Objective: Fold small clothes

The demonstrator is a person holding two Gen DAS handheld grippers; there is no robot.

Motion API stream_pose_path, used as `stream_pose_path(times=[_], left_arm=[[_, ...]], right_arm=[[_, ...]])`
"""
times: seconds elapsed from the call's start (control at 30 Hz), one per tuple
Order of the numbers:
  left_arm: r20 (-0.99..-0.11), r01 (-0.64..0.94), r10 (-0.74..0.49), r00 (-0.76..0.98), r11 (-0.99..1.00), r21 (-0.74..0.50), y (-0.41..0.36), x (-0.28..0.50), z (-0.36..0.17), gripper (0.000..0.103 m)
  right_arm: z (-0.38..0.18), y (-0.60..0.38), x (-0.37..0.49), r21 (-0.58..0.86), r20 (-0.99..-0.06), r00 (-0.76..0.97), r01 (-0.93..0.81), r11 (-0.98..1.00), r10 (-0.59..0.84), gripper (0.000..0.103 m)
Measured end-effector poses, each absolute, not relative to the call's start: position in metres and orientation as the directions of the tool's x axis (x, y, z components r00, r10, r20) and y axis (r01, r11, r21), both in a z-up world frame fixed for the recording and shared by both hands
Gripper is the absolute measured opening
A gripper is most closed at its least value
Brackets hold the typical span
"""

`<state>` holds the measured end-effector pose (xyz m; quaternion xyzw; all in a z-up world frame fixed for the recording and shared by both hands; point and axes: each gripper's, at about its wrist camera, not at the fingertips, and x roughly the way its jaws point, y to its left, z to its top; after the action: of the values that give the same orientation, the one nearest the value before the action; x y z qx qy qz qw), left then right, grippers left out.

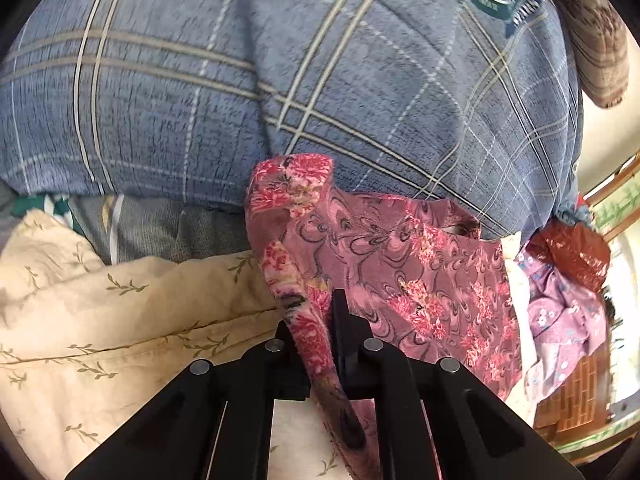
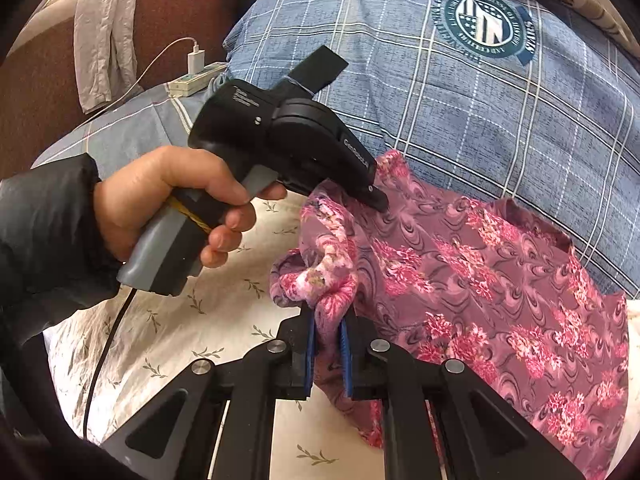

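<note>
A pink floral garment (image 1: 420, 280) lies spread on the cream leaf-print sheet (image 1: 100, 320), against a blue plaid quilt (image 1: 200, 100). My left gripper (image 1: 320, 332) is shut on a folded edge of the garment, which runs up between its black fingers. From the right wrist view, a hand (image 2: 160, 196) in a dark sleeve holds that left gripper (image 2: 376, 198), its tip down on the garment's (image 2: 480, 280) far left corner. My right gripper (image 2: 328, 340) is shut on a bunched near corner of the cloth, squeezed between its blue pads (image 2: 310, 344).
The blue plaid quilt (image 2: 480, 120) bulks up just behind the garment. A power strip with a white charger (image 2: 196, 78) and its cable lie at the back left, near a grey cloth (image 2: 104, 40) hung on a brown headboard. A lilac garment (image 1: 560, 320) and a red bag (image 1: 572, 256) sit at the right.
</note>
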<state>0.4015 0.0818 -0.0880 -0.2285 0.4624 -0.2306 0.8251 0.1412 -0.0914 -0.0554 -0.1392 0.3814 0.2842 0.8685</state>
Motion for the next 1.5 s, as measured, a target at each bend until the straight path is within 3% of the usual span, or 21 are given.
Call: stream_pose_path(times=[0.33,0.87,1.5], left_arm=[[-0.689,0.221,-0.514,0.51,0.853,-0.473,0.062,0.377,-0.04,0.006],[-0.693,0.277,-0.485,0.534,0.874,-0.399,0.027,0.359,0.01,0.005],[-0.7,0.412,-0.49,0.52,0.861,-0.297,-0.101,0.332,0.077,0.005]], right_arm=[[-0.046,-0.117,0.14,0.023,-0.726,0.562,-0.556,0.831,0.396,0.009],[-0.035,-0.144,0.133,0.134,-0.686,0.59,-0.472,0.871,0.426,0.009],[-0.012,-0.253,0.111,0.242,-0.615,0.681,-0.318,0.917,0.398,0.008]])
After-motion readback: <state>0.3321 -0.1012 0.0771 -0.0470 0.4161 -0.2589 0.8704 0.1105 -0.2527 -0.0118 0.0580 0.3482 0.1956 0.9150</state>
